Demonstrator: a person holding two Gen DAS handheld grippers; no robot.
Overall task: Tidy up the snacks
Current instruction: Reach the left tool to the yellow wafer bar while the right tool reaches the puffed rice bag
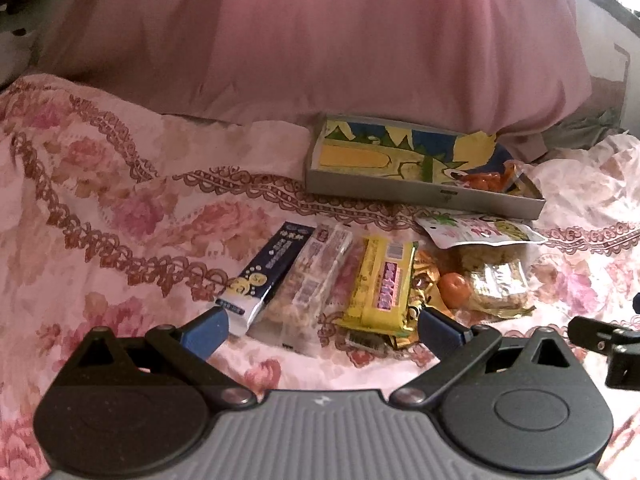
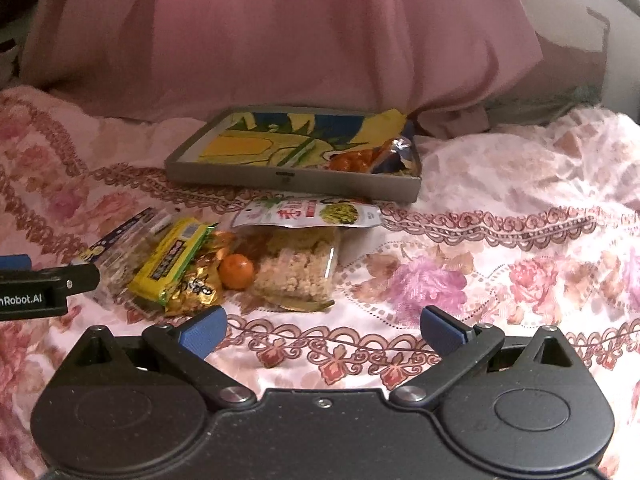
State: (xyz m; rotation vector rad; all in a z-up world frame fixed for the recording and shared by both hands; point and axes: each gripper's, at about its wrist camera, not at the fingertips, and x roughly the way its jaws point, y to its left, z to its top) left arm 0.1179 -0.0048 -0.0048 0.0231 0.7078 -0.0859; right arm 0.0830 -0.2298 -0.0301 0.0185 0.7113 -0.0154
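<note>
Here, snacks (image 1: 376, 280) crowd the box (image 1: 420, 192) rim, seemingly touching.

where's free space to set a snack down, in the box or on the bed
The box's left and middle are bare; its right corner holds an orange packet. The bedspread right of the rice-crisp pack is open. The pile around the yellow bar and mandarin is crowded.

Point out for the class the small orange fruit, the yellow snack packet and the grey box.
small orange fruit (image 2: 237, 271), right wrist view, middle of its peel.
yellow snack packet (image 1: 382, 280), left wrist view, centre of the wrapper.
grey box (image 2: 240, 178), right wrist view, front wall.
</note>
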